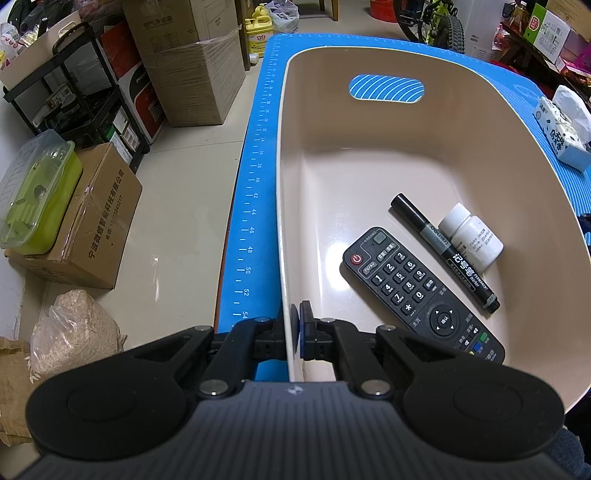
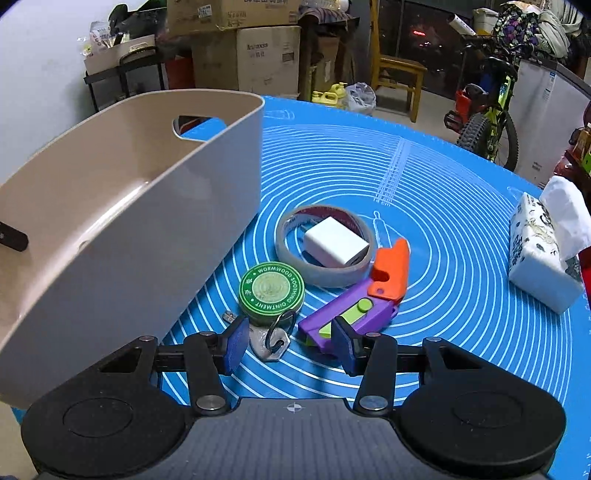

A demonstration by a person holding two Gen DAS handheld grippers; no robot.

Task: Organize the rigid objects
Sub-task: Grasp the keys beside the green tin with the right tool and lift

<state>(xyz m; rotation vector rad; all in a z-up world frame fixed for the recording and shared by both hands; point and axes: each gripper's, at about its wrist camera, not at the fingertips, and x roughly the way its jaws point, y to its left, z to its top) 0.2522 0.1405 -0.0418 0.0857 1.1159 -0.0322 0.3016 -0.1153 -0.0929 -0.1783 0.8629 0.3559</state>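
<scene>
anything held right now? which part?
Left gripper is shut on the beige bin, clamping its near side wall at the rim. Right gripper is open, holding nothing.

Cluttered home storage room, stacked cardboard boxes [image 1: 192, 62], bicycle [image 2: 484, 122], wooden chair [image 2: 399, 70], detergent jug [image 1: 258, 33]

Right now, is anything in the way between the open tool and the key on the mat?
Nothing visible blocks it. The right tool is open, with the key lying between its fingers on the mat. The green tin sits just beyond the key, close to it.
</scene>
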